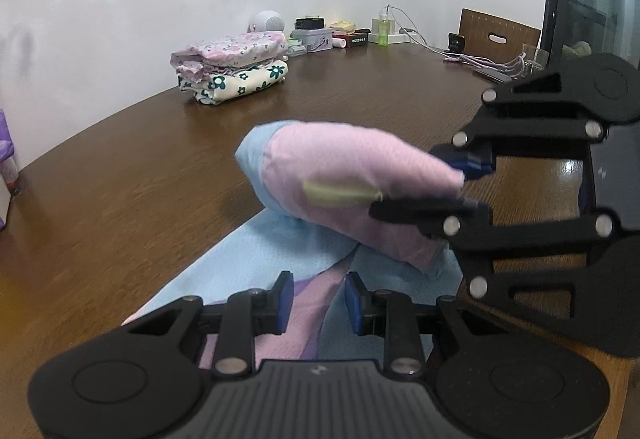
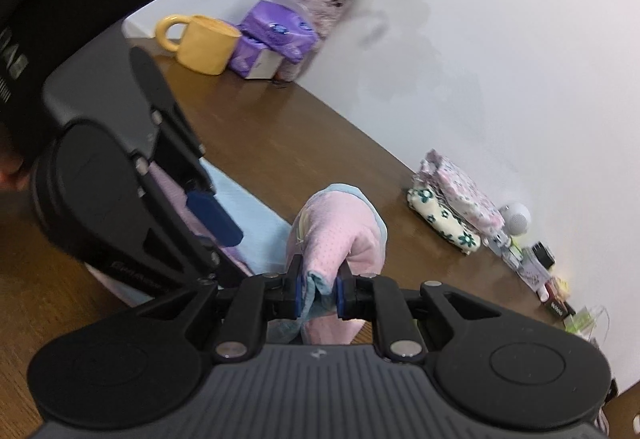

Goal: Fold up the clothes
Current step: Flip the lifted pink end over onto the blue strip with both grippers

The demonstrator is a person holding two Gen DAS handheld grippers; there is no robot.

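Pink-and-blue knit garment (image 1: 352,175): my right gripper (image 2: 318,291) pinches its bunched edge, lifted to carry fold over.
Left gripper (image 1: 318,303): fingers part-spread over cloth, gripping nothing I can see.
Folded floral stack (image 1: 236,69): parked well apart, w/ room to work.

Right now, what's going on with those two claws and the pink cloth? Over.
Right gripper clamped on pink-and-blue garment, its edge lifted over. Left gripper open above the flat part, holding nothing. Folded clothes stack well clear. Over.

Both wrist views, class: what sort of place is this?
Probably a room in a home. A wooden table against a plain wall carries a stack of folded clothes, a yellow mug and a vase of flowers, with chargers and small clutter along the far edge.
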